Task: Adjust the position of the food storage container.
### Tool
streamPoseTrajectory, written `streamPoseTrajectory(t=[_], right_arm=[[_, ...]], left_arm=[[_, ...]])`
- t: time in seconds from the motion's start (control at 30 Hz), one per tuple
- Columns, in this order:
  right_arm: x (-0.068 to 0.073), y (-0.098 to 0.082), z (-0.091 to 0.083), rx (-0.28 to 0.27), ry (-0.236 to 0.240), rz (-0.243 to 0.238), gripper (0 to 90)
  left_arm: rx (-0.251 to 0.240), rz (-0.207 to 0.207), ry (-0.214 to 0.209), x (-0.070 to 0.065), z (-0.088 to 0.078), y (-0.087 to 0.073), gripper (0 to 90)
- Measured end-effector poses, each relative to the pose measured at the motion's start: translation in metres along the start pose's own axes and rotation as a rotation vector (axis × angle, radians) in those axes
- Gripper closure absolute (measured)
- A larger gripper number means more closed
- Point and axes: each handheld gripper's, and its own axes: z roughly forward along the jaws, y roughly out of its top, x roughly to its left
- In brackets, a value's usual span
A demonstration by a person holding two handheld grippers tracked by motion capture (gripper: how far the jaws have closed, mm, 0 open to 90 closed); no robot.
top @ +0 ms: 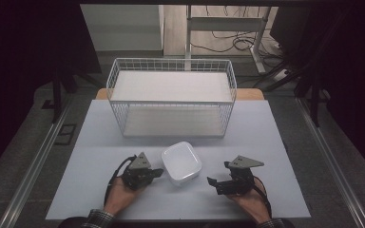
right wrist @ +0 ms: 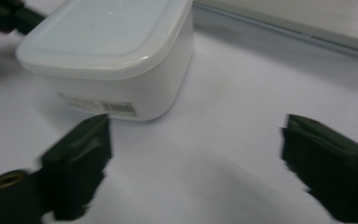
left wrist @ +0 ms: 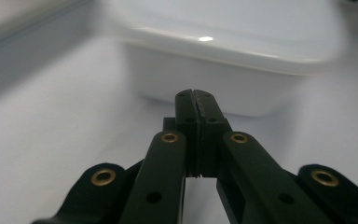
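Approach step, judged: nothing gripped yet. Tub (top: pixel 181 163) on the table (top: pixel 95 142), lid on, between both grippers, ahead of the basket's (top: pixel 171 97) open front. Left gripper (left wrist: pixel 196 100) pressed fully closed, empty, tips just short of the tub's near wall. Right gripper (right wrist: pixel 196 154) spread wide, empty, tub ahead and off toward its left jaw. Next move probably calls for swinging the right gripper toward the tub, straddling a wall or corner, then closing.

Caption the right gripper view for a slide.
Right gripper, jaws wide open, facing a lidded white container on the table.
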Motion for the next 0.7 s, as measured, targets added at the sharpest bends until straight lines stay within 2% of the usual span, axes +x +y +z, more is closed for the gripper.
streamPoseTrajectory(t=[0.07,0.1,0.17,0.23,0.3,0.33,0.37,0.4,0.47,0.5,0.6,0.7], right_arm=[[0.002,0.001,0.000,0.015,0.028,-0.006,35.1],[0.004,0.003,0.000,0.023,0.055,-0.011,41.5],[0.009,0.006,0.001,0.036,0.082,-0.030,57.7],[0.015,0.008,0.002,0.051,0.097,-0.048,69.7],[0.019,0.010,0.007,0.064,0.124,-0.059,79.4],[0.023,0.013,0.013,0.081,0.152,-0.060,85.3],[0.023,0.013,0.013,0.081,0.152,-0.060,85.3],[0.028,0.015,0.020,0.099,0.145,-0.076,87.7],[0.029,0.016,0.023,0.104,0.145,-0.081,88.2],[0.030,0.018,0.028,0.114,0.126,-0.093,88.8],[0.027,0.018,0.030,0.122,0.118,-0.099,88.8],[0.020,0.019,0.031,0.123,0.097,-0.097,88.5]], left_arm=[[-0.033,-0.037,0.024,0.016,-0.001,0.002,89.6],[-0.047,-0.043,0.030,0.022,0.000,0.004,89.6],[-0.067,-0.056,0.031,0.031,0.004,0.009,89.6],[-0.079,-0.066,0.034,0.040,0.011,0.013,89.6],[-0.080,-0.071,0.023,0.048,0.018,0.016,89.6],[-0.088,-0.068,-0.005,0.053,0.024,0.017,89.6],[-0.088,-0.068,-0.005,0.053,0.024,0.017,89.6],[-0.094,-0.072,-0.031,0.053,0.029,0.018,89.4],[-0.099,-0.055,-0.070,0.051,0.034,0.019,89.0],[-0.066,-0.030,-0.058,0.044,0.036,0.020,89.6],[-0.059,-0.033,-0.074,0.043,0.034,0.020,89.6],[-0.037,-0.047,-0.061,0.036,0.031,0.017,89.7]])
